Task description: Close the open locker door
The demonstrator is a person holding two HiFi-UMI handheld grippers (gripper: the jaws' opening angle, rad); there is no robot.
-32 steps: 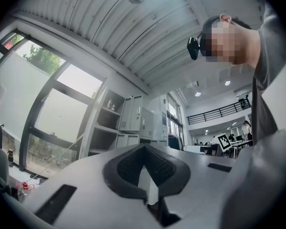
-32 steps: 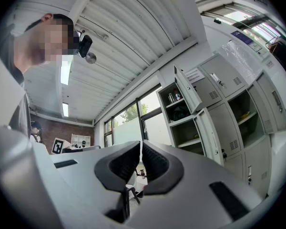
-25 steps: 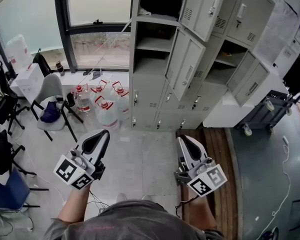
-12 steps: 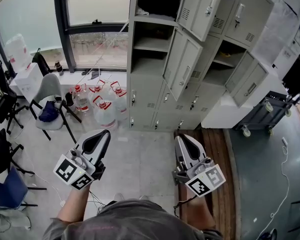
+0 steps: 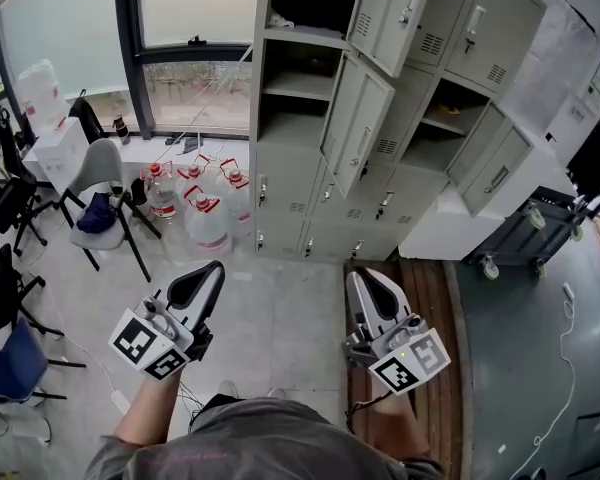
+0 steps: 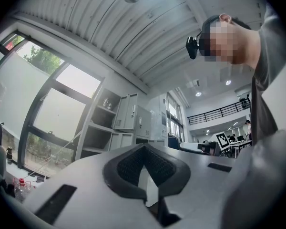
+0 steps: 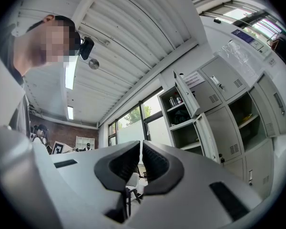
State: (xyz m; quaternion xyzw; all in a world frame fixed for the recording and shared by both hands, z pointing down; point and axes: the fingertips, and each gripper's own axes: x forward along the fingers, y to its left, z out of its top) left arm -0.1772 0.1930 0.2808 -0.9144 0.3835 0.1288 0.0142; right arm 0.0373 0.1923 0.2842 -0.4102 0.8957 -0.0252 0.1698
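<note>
The grey locker bank [image 5: 300, 203] stands ahead, with several doors hanging open. One middle door [image 5: 357, 123] swings out toward me, another open door [image 5: 390, 8] is above it, and a third [image 5: 495, 168] is further right. Both grippers are held low over the floor, well short of the lockers. My left gripper [image 5: 212, 267] is shut with nothing in it; its pads meet at the tip [image 6: 144, 149]. My right gripper [image 5: 357, 274] is shut and empty too [image 7: 141, 144]. The right gripper view shows the open middle door [image 7: 206, 137] beyond the jaws.
Several water jugs with red caps [image 5: 205, 218] stand on the floor left of the lockers. A grey chair [image 5: 100, 193] and white boxes [image 5: 55, 148] are by the window. A wheeled cart [image 5: 525, 233] is at the right. A wooden floor strip [image 5: 415, 298] runs under my right gripper.
The view has shifted a little, so the lockers and jugs sit slightly further left. Both grippers keep the same pose and stay shut.
</note>
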